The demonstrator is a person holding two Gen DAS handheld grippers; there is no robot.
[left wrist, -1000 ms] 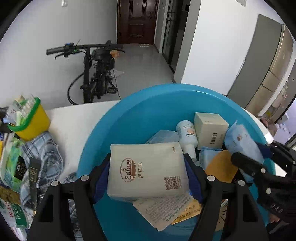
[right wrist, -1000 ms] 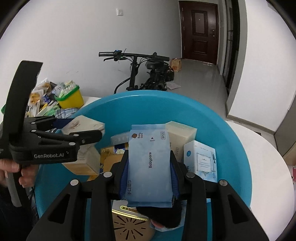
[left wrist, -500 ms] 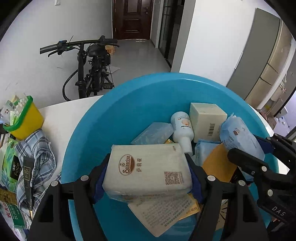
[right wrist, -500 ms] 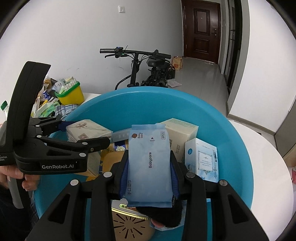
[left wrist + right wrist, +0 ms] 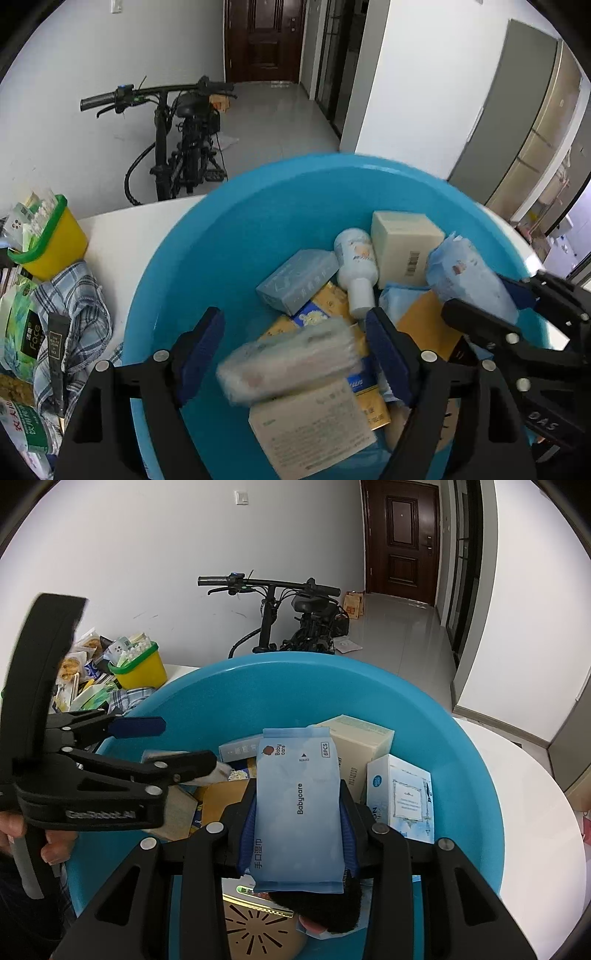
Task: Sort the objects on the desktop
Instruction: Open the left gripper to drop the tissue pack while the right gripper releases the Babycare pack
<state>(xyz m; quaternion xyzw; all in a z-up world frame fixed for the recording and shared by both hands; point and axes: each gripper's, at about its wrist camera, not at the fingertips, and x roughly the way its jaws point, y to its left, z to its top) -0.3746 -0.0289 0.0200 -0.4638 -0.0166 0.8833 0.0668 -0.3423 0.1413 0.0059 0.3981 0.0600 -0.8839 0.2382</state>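
White surface (image 5: 133, 236) under a big blue basin (image 5: 236, 229); a black bicycle (image 5: 181, 147) stands by the wall behind.

Items before you:
- Your left tool (image 5: 295, 354): jaws spread, having just been opening. A pale tissue pack (image 5: 291, 360) sits blurred between the pads, apparently loose from both and dropping into the basin.
- Your right tool (image 5: 297, 819): pressed together on a light blue Babycare wipes pack (image 5: 297, 805), held upright over the basin.
- In the basin: white bottle (image 5: 356, 266), cream box (image 5: 404, 240), grey-blue carton (image 5: 297, 278), printed leaflet (image 5: 314, 428), white-and-blue box (image 5: 400, 797), yellow packets underneath.
- Left of the basin on the surface: yellow tub with green rim (image 5: 48, 243) stuffed with sachets, plaid cloth (image 5: 79, 306), green face-tissue packs (image 5: 18, 328).
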